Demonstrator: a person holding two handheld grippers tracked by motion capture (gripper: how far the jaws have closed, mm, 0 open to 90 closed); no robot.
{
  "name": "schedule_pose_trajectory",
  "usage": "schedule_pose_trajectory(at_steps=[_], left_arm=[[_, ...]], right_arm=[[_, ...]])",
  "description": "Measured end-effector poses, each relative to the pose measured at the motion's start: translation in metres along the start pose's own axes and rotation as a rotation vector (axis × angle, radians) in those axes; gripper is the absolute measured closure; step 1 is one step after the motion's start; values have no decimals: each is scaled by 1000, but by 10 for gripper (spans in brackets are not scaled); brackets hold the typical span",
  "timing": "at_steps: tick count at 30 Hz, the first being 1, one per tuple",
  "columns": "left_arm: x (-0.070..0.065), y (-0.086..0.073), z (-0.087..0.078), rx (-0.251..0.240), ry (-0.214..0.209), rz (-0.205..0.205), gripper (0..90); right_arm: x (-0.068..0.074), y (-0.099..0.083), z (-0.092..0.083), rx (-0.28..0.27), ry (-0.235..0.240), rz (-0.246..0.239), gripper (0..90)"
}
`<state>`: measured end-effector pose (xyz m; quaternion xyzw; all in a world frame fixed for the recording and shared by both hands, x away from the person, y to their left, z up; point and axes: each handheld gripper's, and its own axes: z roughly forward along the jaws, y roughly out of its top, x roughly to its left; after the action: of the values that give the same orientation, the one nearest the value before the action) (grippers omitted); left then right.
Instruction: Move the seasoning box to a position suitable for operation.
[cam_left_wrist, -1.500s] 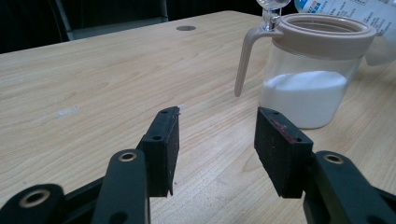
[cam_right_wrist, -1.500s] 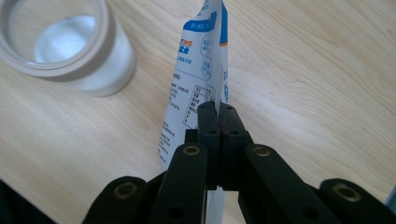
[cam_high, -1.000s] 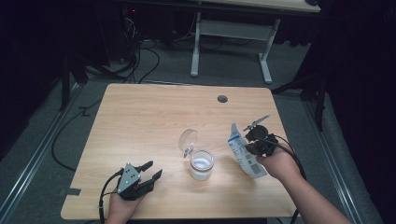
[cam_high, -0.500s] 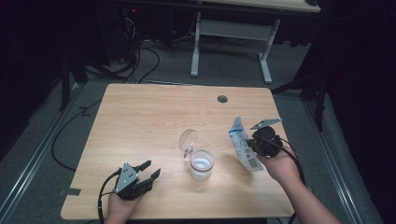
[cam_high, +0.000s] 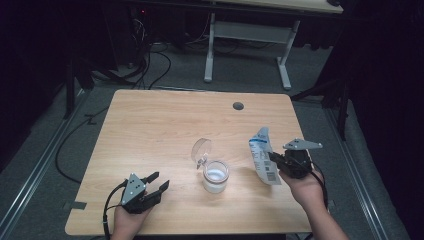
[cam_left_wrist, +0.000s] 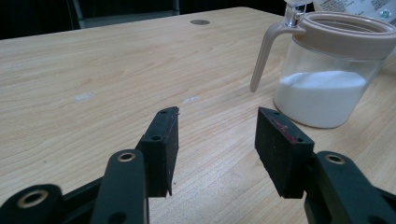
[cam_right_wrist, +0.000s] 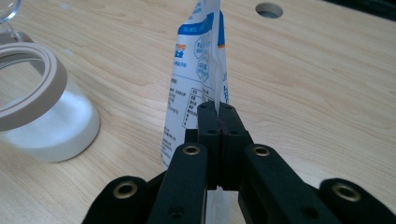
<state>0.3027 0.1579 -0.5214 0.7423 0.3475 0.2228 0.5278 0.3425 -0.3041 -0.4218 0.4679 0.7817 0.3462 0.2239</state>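
At the near left edge of the table (cam_high: 150, 120), the left gripper (cam_high: 159, 181) rests low over the wood, jaws spread with nothing between them. In the left gripper view its 2 pads (cam_left_wrist: 161, 149) stand apart over bare tabletop, pointing toward the jar (cam_left_wrist: 329, 74) at the right. The near left corner and the whole left half of the table are bare, giving room to move.

Right of the left gripper, near the table's middle, stands the jar (cam_high: 215, 175): clear glass, beige rim, white powder filling its lower part. Its hinged clear lid (cam_high: 201, 149) stands open on the far side, tilted upward. The jar's mouth is uncovered.

Just right of the jar, apart from it, the right gripper (cam_high: 274, 158) holds a white and blue pouch (cam_high: 261, 160). In the right gripper view the jaws are pressed together, pinching the pouch (cam_right_wrist: 198, 70) by its seam edge; the pouch stands upright, its top toward the far side. The right hand (cam_high: 305, 187) sits near the table's near right edge, with little margin there.

Beyond, the far half of the table is bare apart from 1 round hole (cam_high: 238, 106) close to the far edge.
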Motion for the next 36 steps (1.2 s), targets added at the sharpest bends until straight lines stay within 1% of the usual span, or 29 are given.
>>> schedule_pose_trajectory(at_steps=[4, 8, 11, 15, 18, 21, 23, 24, 26, 29, 32, 36], left_arm=[[-2, 0, -1, -4, 7, 4, 500], [-3, 0, -2, 2, 14, 7, 499], [-3, 0, -2, 14, 18, 9, 496], [-4, 1, -2, 27, 32, 9, 491], [-5, 2, -1, 29, 55, 10, 490], [-5, 6, 3, 44, 72, 3, 487], [-7, 7, 7, 59, 79, -8, 484], [-8, 7, 8, 60, 84, -8, 484], [-12, 7, 8, 64, 89, 8, 484], [-15, 4, 5, 75, 91, 38, 483], [-15, 1, 0, 81, 93, 56, 483], [-10, -1, -5, 74, 93, 39, 483]], right_arm=[[3, -11, -2, -73, 9, 2, 900], [3, -21, 0, -133, 33, 37, 900], [0, -28, 1, -183, 46, 57, 899], [-6, -39, 4, -246, 42, 78, 899], [-10, -45, 6, -287, 36, 94, 899], [-12, -51, 7, -317, 29, 100, 899], [-13, -55, 7, -341, 27, 93, 899], [-14, -57, 8, -350, 30, 94, 899], [-15, -58, 9, -362, 29, 86, 899], [-19, -60, 11, -378, 37, 100, 899], [-23, -61, 12, -389, 37, 111, 899], [-25, -60, 14, -414, 22, 117, 899]])
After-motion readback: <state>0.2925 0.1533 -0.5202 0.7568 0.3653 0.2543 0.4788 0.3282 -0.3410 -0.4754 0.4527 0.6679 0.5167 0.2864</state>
